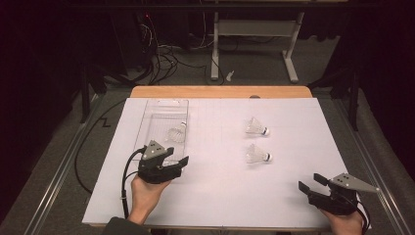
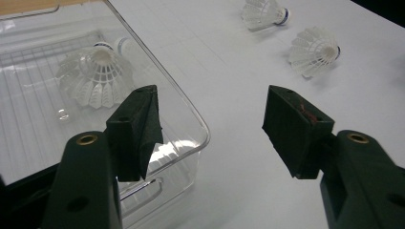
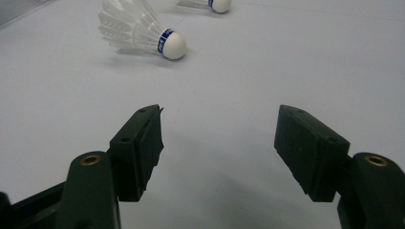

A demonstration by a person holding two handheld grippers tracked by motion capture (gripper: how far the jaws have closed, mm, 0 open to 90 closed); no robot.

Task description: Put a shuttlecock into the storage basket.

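A clear plastic tray [image 1: 169, 102] lies at the left of the white sheet, with one white shuttlecock [image 1: 177, 133] on its side inside it. Two more shuttlecocks lie on the sheet right of centre, one farther [image 1: 256, 127] and one nearer [image 1: 257, 154]. My left gripper [image 1: 177, 155] hovers open at the tray's near right corner, empty. In the left gripper view its jaws [image 2: 212, 129] straddle the tray's corner rim [image 2: 160, 69], and the tray's shuttlecock [image 2: 95, 76] lies beyond them. My right gripper [image 1: 309, 181] rests open at the sheet's near right; a shuttlecock [image 3: 138, 31] lies ahead of its jaws [image 3: 217, 143].
The white sheet [image 1: 220, 196] covers most of a wooden table [image 1: 220, 91]. Cables trail off the left edge, and a white table frame [image 1: 254, 29] stands on the floor beyond. Bare sheet spreads between the two grippers.
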